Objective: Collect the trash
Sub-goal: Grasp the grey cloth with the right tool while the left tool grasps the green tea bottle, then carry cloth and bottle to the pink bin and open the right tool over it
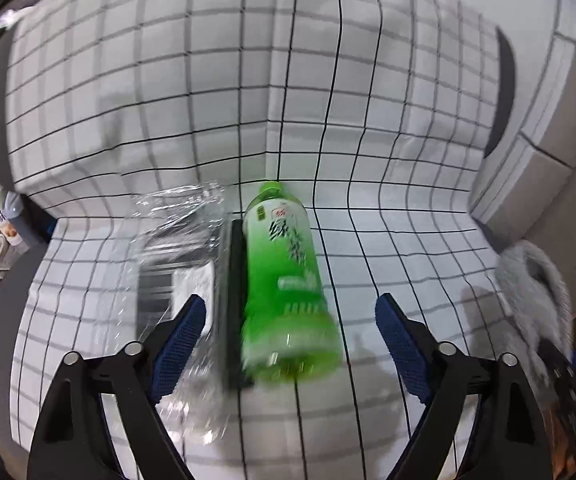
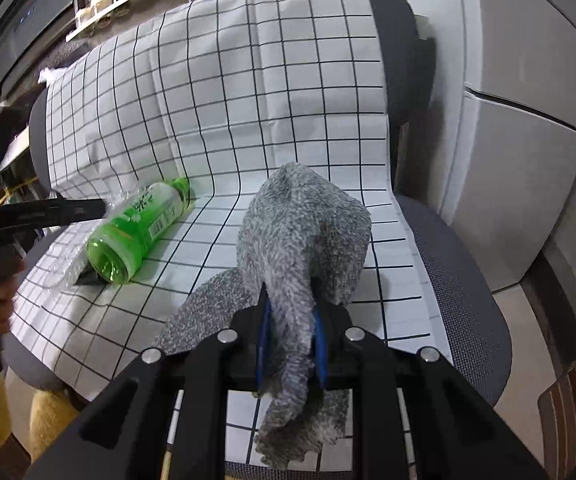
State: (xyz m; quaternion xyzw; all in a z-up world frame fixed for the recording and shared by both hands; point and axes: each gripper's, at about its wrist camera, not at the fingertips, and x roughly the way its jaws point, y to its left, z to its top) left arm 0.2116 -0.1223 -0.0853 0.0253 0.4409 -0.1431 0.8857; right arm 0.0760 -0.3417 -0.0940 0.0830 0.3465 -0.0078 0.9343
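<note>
Cloth (image 2: 304,232), grey and fluffy, is bunched in the right gripper (image 2: 290,344), whose jaws are pinched nearly closed on a fold of it; it hangs limp, soft and light, so it should come away without trouble. Further over, the left gripper (image 1: 288,344) stands wide open with nothing gripped, its fingers straddling the green bottle (image 1: 286,280) that lies on its side on the checked chair cover (image 1: 208,100). The bottle looks empty, so likely light, smooth and prone to roll; mid-body across the label seems the best hold. Just beside it lies crinkly clear plastic wrapping (image 1: 180,232) and a dark flat item I cannot identify.
</note>
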